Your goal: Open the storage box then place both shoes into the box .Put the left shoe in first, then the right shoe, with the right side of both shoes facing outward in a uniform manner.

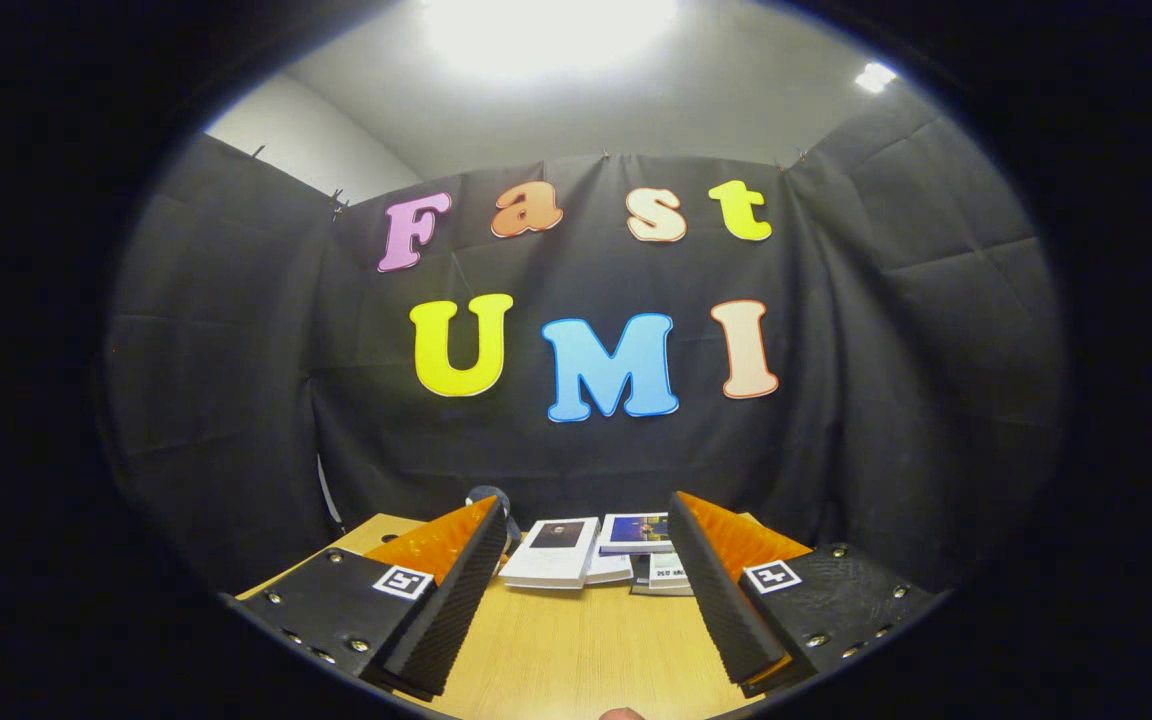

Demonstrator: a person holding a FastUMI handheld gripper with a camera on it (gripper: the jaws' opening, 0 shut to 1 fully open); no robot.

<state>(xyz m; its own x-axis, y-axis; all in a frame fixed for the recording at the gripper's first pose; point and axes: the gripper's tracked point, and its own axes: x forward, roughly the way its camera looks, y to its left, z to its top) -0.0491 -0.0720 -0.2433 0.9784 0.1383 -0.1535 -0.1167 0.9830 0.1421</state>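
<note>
Your gripper (586, 590) is held level above the wooden counter (576, 650), looking straight across it at the black cloth wall (586, 440) of the booth, and its fingers stand wide apart with nothing between them; only bare counter lies in the gap. Each finger carries a small square marker on its top face, and the ribbed inner pads (456, 600) face each other across that gap. Just beyond the fingertips, near the far edge of the counter and close against the cloth wall, you have a small pile of books (561, 555): a white one with a dark picture on its cover lies toward the left finger, another with a bluish cover (636, 530) lies beside it toward the right finger, and more lie partly under these two, with the right finger covering part of them. A small dark rounded object (488, 496) sits behind the tip of the left finger, at the foot of the wall; what it is cannot be told. The storage box and the two shoes cannot be located from where you are pointing. Above the cloth, a pale ceiling with a bright lamp (546, 30) shows, and a second smaller light (874, 77) to the right.
</note>
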